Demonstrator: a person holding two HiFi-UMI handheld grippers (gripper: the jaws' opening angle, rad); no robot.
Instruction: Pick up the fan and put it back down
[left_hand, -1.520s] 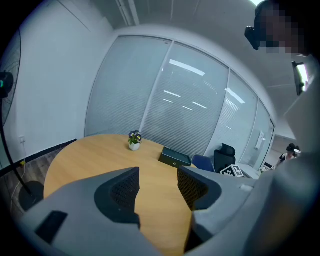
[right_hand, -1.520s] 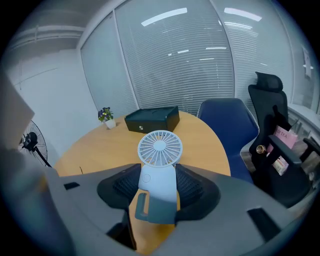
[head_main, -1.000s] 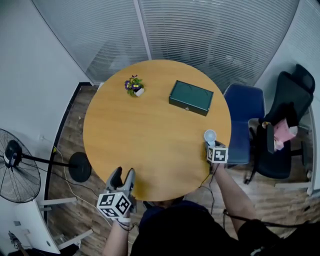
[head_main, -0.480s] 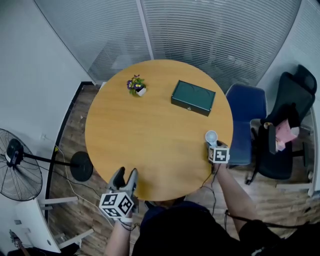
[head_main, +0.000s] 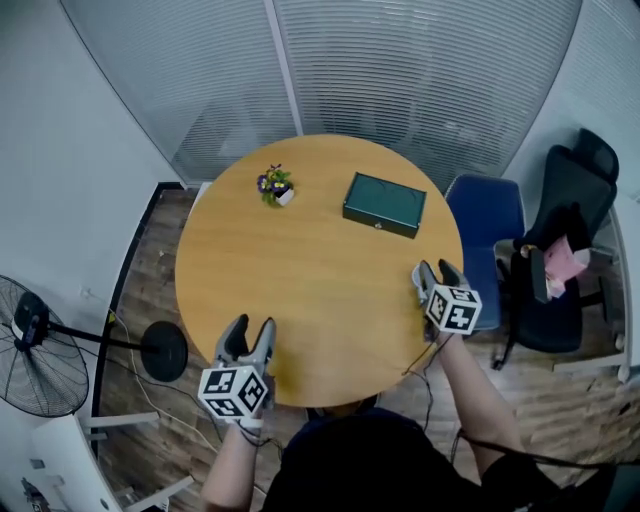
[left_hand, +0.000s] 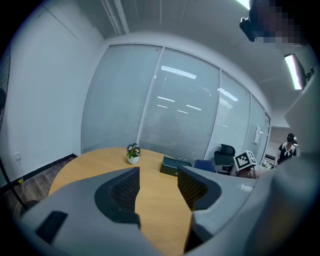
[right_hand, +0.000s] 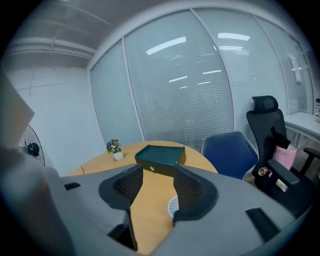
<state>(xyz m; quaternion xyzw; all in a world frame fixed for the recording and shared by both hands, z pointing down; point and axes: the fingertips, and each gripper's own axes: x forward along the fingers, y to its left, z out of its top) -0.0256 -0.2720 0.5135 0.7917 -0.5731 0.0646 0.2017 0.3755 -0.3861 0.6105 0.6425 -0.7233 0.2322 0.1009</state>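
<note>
Fan (right_hand: 172, 206) on table (right_hand: 149, 220) beneath right gripper (right_hand: 157, 174); jaws closing, nothing between.

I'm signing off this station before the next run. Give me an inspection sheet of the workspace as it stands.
Surface: round wooden table.
Job's things: small white fan lies on the table below the right tongs; only part of its grille shows.
Clutter: flower pot; green box.
Grippers: left tongs open, nothing between the jaws; right tongs above the fan, jaws closing, nothing between them.
Cables: thin cable hangs below the right tongs.
Surroundings: floor fan, blue chair, black chair, glass wall with blinds.
</note>
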